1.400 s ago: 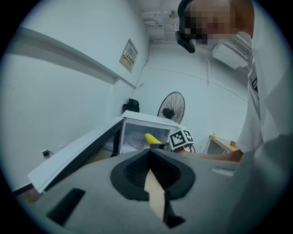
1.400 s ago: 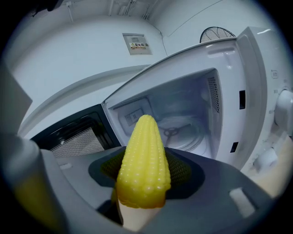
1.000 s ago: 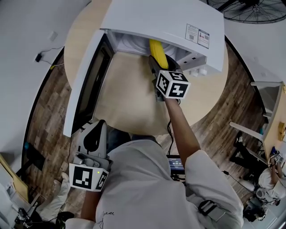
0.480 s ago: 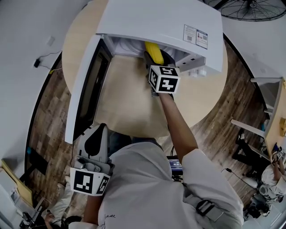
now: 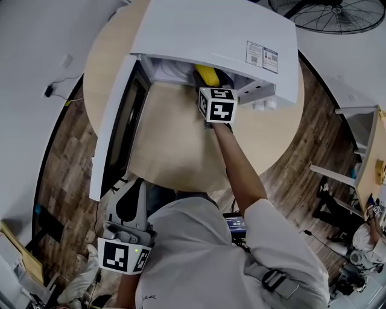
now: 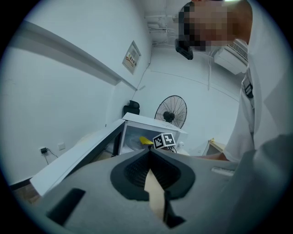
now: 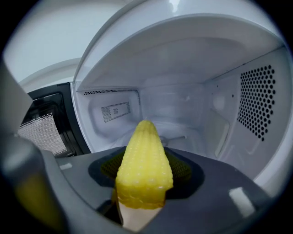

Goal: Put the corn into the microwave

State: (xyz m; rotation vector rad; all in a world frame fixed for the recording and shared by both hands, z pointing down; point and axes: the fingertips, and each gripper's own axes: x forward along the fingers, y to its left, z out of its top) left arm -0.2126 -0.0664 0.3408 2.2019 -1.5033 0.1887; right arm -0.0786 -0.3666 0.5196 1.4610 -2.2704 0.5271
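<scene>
The yellow corn cob [image 7: 144, 167] sits lengthwise between my right gripper's jaws, tip pointing into the white microwave cavity [image 7: 183, 105]. From the head view, the right gripper [image 5: 205, 81] reaches into the mouth of the microwave [image 5: 211, 36], shut on the corn [image 5: 209, 75], which is mostly hidden under the microwave's top. The microwave door [image 5: 114, 121] hangs wide open to the left. My left gripper [image 5: 134, 182] hangs low beside the person's body, off the table, with its jaws together [image 6: 149, 151] and nothing in them.
The microwave stands on a round wooden table [image 5: 175, 145]. The cavity's perforated right wall [image 7: 258, 98] lies close to the right jaw. A floor fan [image 5: 329, 13] stands behind the table, and furniture [image 5: 362, 151] lies to the right.
The right gripper has moved further into the microwave opening with the corn, so less of the cob shows under the top. The left gripper has stayed in place.
</scene>
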